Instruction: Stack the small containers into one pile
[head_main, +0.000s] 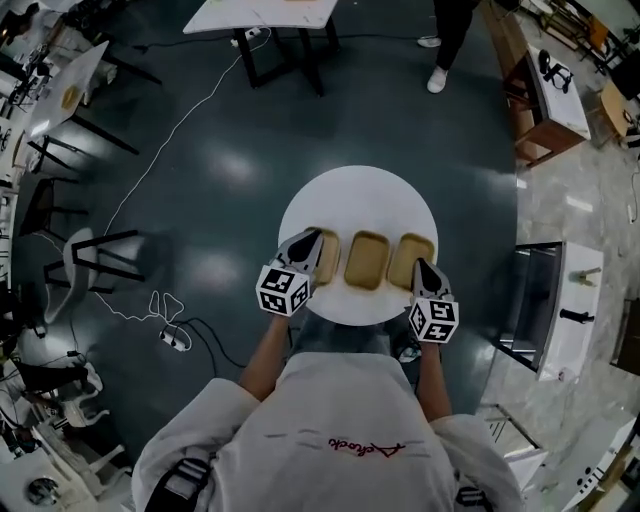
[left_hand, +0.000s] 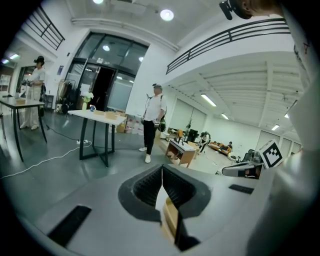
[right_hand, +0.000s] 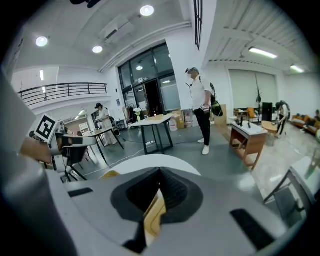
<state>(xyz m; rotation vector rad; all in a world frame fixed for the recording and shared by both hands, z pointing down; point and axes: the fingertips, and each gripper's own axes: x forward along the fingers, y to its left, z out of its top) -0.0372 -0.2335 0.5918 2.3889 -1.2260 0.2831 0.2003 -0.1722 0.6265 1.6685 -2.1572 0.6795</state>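
Left tongs (head_main: 316, 242) and right tongs (head_main: 421, 266), closed empty, over tan rounded-rectangle containers (head_main: 366, 260) on round white table (head_main: 358, 195)

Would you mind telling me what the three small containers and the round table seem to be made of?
The containers look like moulded pulp or plastic: matte tan, rounded corners, no gloss. The table looks like laminate or painted board: smooth, uniformly white top. Neither is certain.

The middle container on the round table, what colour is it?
Middle container: tan, clearest in head view.
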